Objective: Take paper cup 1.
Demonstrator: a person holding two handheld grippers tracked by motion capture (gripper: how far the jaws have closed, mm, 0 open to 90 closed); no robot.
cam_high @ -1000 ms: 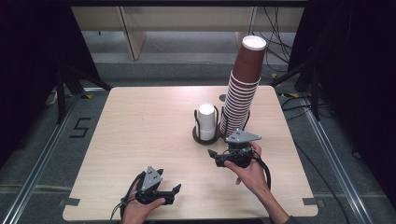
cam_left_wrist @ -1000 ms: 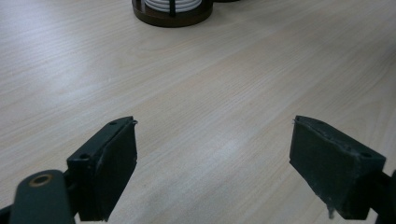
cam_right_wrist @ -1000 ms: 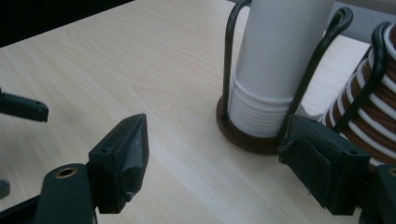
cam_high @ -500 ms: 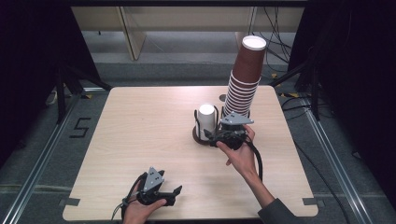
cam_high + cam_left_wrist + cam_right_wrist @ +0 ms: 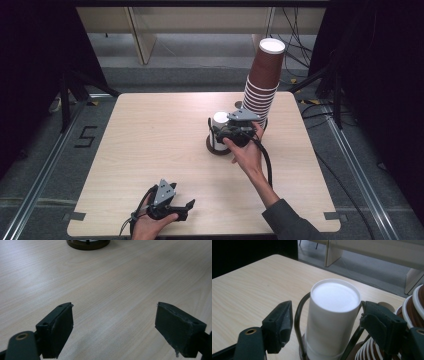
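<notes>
A white cup (image 5: 219,129) stands upside down in a dark wire holder (image 5: 216,149) at the middle of the wooden table (image 5: 145,130). Right behind it a tall stack of brown cups (image 5: 262,82) leans. My right gripper (image 5: 225,134) reaches the white cup (image 5: 333,315) from the front, one jaw on each side of it and the holder's wire (image 5: 298,315). Its jaws have just been closing, and a gap remains at the left pad. My left gripper (image 5: 188,210) rests near the table's front edge, open and empty (image 5: 115,312).
The brown stack (image 5: 414,307) sits close to my right gripper's right jaw. The holder's base (image 5: 87,243) lies far ahead of the left gripper. Bare wood spreads over the table's left half. Cables and dark stands surround the table on the floor.
My right gripper has moved away from the person and slightly left, from in front of the holder to around the white cup. The left gripper has stayed put.
</notes>
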